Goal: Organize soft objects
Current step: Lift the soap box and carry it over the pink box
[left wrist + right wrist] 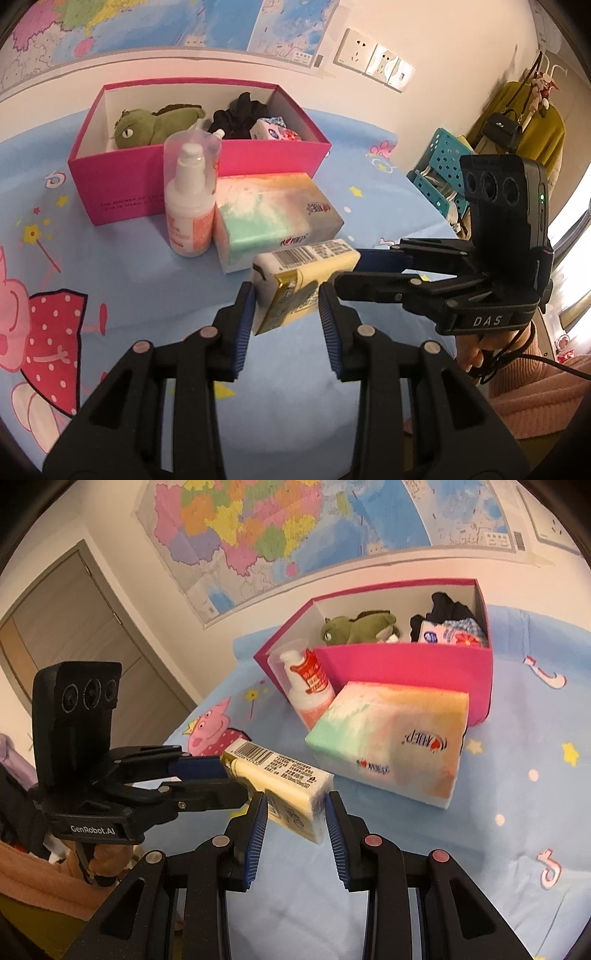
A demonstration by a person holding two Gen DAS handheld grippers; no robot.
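A yellow pack of tissues hangs just above the blue bedsheet, held at both ends. My left gripper is shut on its near end, blue pads pressing both sides. My right gripper reaches in from the right and clamps the far end. In the right wrist view, my right gripper pinches the white end of the pack, and my left gripper grips the barcode end. Behind stands a pink box holding a green plush toy, black cloth and small tissue packets.
A large pastel tissue pack and a white lotion bottle stand in front of the pink box. A teal basket and hanging clothes are off the bed's right edge. A pink sleeve is at right.
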